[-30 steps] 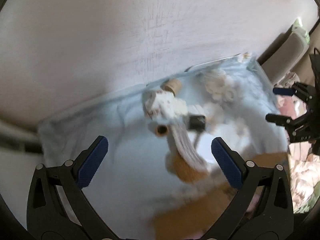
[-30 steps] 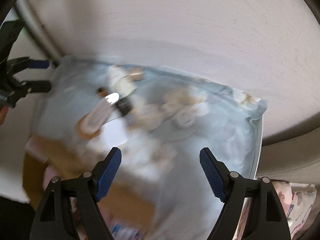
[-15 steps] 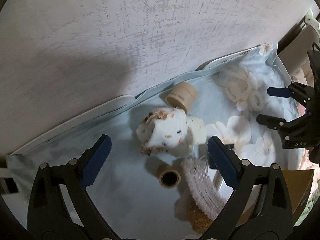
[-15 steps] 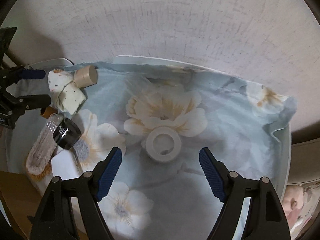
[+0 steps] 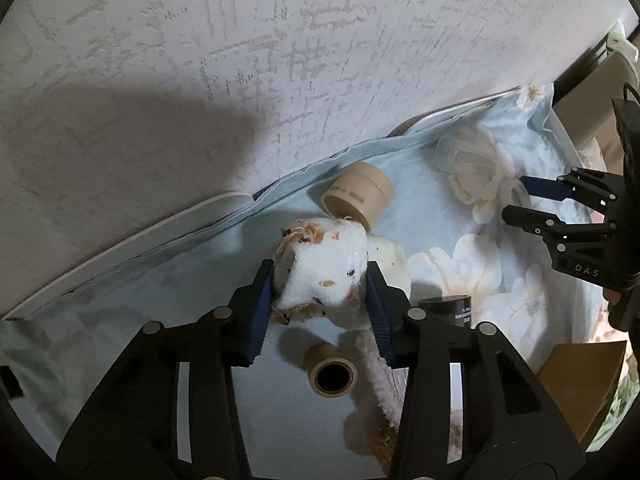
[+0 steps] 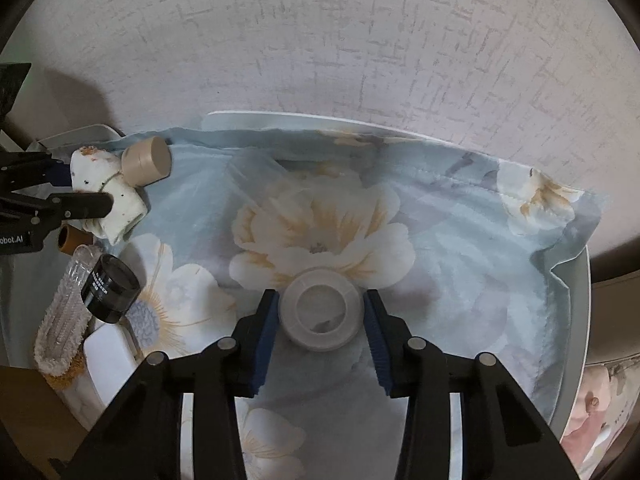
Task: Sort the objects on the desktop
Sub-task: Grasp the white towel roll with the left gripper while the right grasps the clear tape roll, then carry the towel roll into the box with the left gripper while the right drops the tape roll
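I have the left gripper (image 5: 320, 304) pinching a white rolled terry cloth with orange and black flecks (image 5: 324, 268); its jaws have just been closing and both blue pads now press the roll's sides. The cloth lies on the pale blue floral tablecloth (image 6: 460, 248), touching a tan cylindrical jar lying on its side (image 5: 358, 198) just behind it. A small brown tube with a dark open end (image 5: 331, 376) sits just in front of the cloth, and a black cylindrical jar with white lettering (image 6: 110, 290) lies to the cloth's right beside a clear bristled brush with a fluffy rim (image 6: 64, 316).

The roll is soft, so I judge it may unroll or sag out of the pads when lifted, and its loose lower fold could drag the tan jar, which would roll away.

Well to the right of the cloth, my right gripper (image 6: 320, 314) has also just been closing around a translucent white tape ring (image 6: 320, 312) lying flat. The pads look to be touching its rim, though the fisheye makes contact hard to confirm. A smooth round rim could squirt sideways, or the pads could snag the tablecloth and pull everything.
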Motion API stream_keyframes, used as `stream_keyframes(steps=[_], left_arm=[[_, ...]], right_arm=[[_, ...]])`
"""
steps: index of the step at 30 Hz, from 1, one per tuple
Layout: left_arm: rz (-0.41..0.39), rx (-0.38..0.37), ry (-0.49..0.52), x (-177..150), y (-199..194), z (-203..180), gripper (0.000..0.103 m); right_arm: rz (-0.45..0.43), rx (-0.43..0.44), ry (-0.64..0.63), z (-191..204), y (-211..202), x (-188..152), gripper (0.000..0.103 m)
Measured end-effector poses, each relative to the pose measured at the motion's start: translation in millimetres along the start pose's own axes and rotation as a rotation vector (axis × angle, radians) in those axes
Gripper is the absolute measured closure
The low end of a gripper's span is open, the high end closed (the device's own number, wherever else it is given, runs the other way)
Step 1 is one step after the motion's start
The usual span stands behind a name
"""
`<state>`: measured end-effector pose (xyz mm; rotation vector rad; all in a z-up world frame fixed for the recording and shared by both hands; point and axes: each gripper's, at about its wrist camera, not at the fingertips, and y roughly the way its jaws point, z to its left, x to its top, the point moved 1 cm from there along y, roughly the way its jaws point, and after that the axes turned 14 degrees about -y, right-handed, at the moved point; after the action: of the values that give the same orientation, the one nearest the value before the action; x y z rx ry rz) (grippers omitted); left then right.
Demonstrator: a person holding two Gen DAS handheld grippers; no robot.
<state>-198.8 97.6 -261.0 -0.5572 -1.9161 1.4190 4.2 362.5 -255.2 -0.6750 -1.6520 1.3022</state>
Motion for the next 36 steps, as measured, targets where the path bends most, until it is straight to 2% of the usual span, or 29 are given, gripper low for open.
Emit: stream_keyframes(steps=[8,11,15,19,23,24,31,36], left_arm=[[-0.031,-0.010,0.019,2,-24,-5,0.064],[-0.042,-0.016,0.015,0,-45,4,0.064],[-0.072,-0.005,0.029,-2,-75,-3,0.064],[-0.095,0.003,0.040,-9,-110,-10,0.064],[-0.132,0.002,0.055,-26,-147,-20,0.064],[-0.141,0.004,0.057,-32,-157,-23,0.064],[-0.188,-0.017,0.056,-79,-210,-38,0.064],[-0.190,-0.017,0.029,-121,-228,-46,0.064]], right_arm=[[-0.020,0.005,0.011,-3,-17,-1,0.064],[-0.030,0.009,0.013,-3,-28,-2,0.064],[-0.049,0.015,-0.001,-3,-51,-4,0.064],[-0.055,0.064,-0.016,0,-78,-6,0.064],[-0.079,0.079,-0.039,4,-113,-27,0.064],[-0.083,0.084,-0.041,17,-114,-16,0.064],[-0.174,0.121,-0.131,60,-183,-39,0.064],[-0.160,0.193,-0.177,89,-192,-52,0.064]])
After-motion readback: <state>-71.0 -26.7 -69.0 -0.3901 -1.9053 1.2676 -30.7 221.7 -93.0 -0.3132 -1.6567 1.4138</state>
